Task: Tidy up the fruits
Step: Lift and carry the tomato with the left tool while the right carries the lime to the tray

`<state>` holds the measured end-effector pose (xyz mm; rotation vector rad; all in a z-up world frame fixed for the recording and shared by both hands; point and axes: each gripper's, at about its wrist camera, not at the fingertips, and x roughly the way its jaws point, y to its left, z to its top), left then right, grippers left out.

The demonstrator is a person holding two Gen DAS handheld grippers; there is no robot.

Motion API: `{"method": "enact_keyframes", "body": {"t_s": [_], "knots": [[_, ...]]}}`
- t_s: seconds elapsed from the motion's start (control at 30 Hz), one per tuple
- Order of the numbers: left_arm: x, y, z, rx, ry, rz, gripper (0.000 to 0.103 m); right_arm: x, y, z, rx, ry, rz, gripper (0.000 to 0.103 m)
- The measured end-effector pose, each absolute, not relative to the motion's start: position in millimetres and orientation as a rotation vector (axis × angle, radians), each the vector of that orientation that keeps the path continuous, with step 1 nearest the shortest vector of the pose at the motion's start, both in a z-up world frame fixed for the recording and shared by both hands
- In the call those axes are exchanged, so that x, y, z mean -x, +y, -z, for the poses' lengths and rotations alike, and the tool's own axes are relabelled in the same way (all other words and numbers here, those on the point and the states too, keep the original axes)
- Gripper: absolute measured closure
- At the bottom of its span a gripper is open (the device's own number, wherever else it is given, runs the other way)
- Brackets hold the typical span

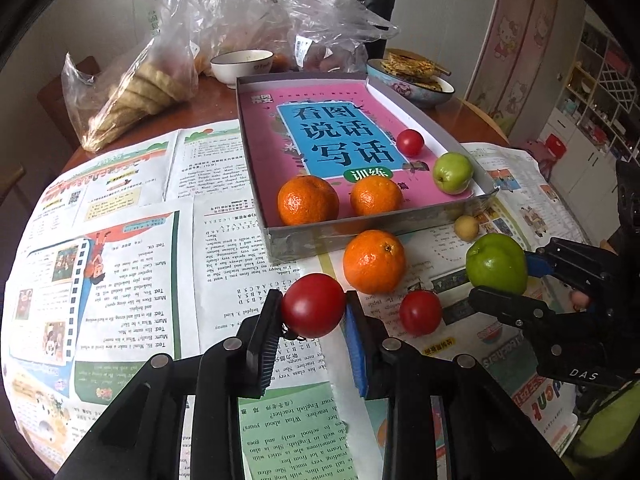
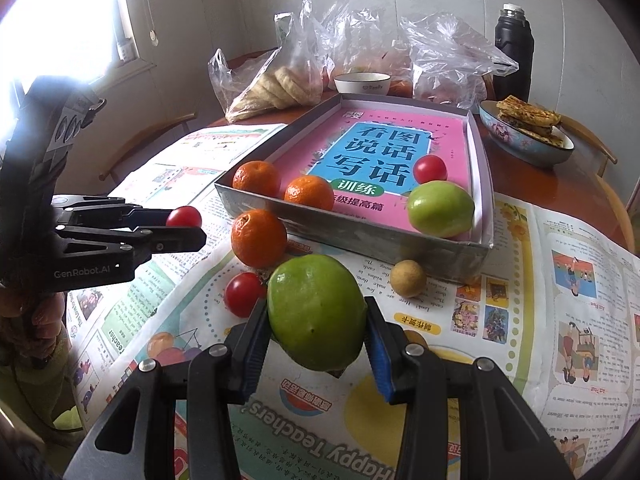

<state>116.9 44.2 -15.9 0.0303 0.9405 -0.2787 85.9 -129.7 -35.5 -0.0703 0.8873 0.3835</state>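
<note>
My left gripper [image 1: 313, 312] is shut on a red cherry tomato [image 1: 313, 305], lifted a little above the newspaper; the right wrist view shows the same left gripper [image 2: 188, 226] and tomato [image 2: 184, 216] at the left. My right gripper [image 2: 318, 334] is shut on a green fruit [image 2: 318, 312], which appears as the green fruit [image 1: 497, 263] at the right of the left wrist view. The grey shallow box [image 1: 332, 236] holds two oranges [image 1: 308, 199], a small tomato [image 1: 410, 142] and a green fruit [image 1: 453, 172]. Outside it lie an orange [image 1: 374, 261], a tomato [image 1: 420, 312] and a small tan fruit [image 1: 467, 227].
Newspapers [image 1: 120, 280] cover the round wooden table. At the back stand plastic bags with bread [image 1: 132, 96], a white bowl [image 1: 242, 66], a patterned bowl of flatbread [image 1: 412, 80] and a black flask [image 1: 376, 4]. Shelving [image 1: 592, 92] is at the far right.
</note>
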Motion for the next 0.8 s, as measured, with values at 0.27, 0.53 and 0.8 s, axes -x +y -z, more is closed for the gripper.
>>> {"method": "enact_keyframes", "body": {"t_s": [0.27, 0.53, 0.8], "knots": [[-111.6, 47.8, 4.3, -0.016, 0.915, 0.273, 0.072, -81.7, -134.9, 26.0, 0.060, 0.866, -0.371, 0.058], [-109.4, 45.6, -7.6, -0.010, 0.895, 0.274, 0.072, -77.6, -143.9, 12.3, 0.046, 0.839, -0.361, 0.058], [-108.0, 41.2, -20.1, -0.014, 0.876, 0.276, 0.072, -73.0, -153.4, -5.8, 0.035, 0.803, -0.338, 0.058]]}}
